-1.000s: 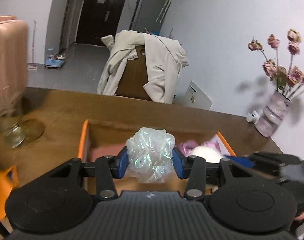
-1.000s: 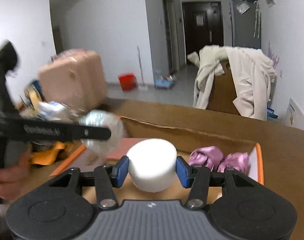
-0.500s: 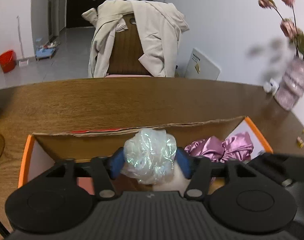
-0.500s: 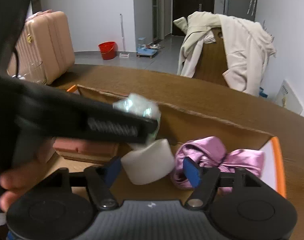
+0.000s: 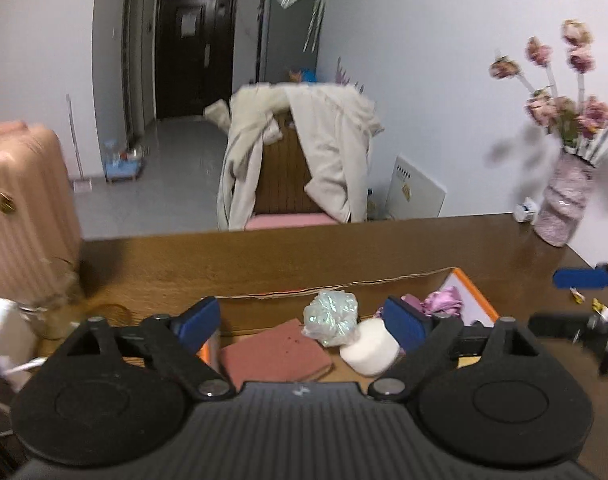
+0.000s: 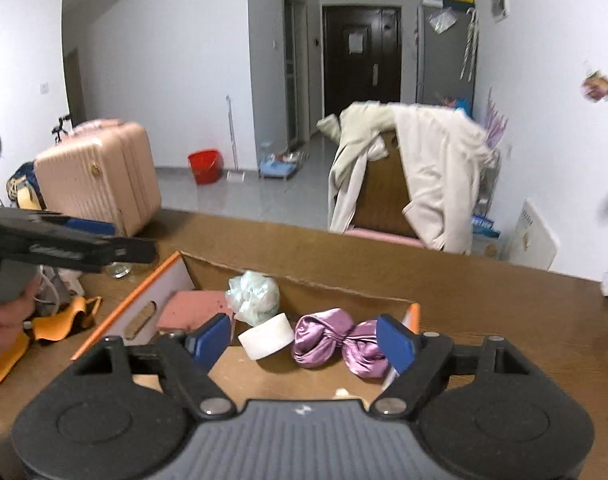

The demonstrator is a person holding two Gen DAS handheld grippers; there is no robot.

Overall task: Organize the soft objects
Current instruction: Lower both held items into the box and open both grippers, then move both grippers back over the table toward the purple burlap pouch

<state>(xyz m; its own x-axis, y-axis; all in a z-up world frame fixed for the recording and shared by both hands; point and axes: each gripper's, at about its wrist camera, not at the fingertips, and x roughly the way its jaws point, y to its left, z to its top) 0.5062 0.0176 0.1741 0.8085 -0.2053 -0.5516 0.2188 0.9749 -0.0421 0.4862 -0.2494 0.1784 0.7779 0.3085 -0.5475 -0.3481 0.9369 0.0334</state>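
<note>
we see iridescent crinkly scrunchie and white foam cylinder in orange-rimmed cardboard box; left gripper, right gripper just spread, empty; remaining items unclear.

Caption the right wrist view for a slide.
Open right hand-held gripper above a cardboard box holding a white foam cylinder, iridescent scrunchie, purple satin scrunchie and pink sponge.

Two wrist-mounted fisheye cameras look forward and downward along blue-padded fingers, close above an orange-edged cardboard box; both share the brown wooden table and coat-draped chair.
</note>
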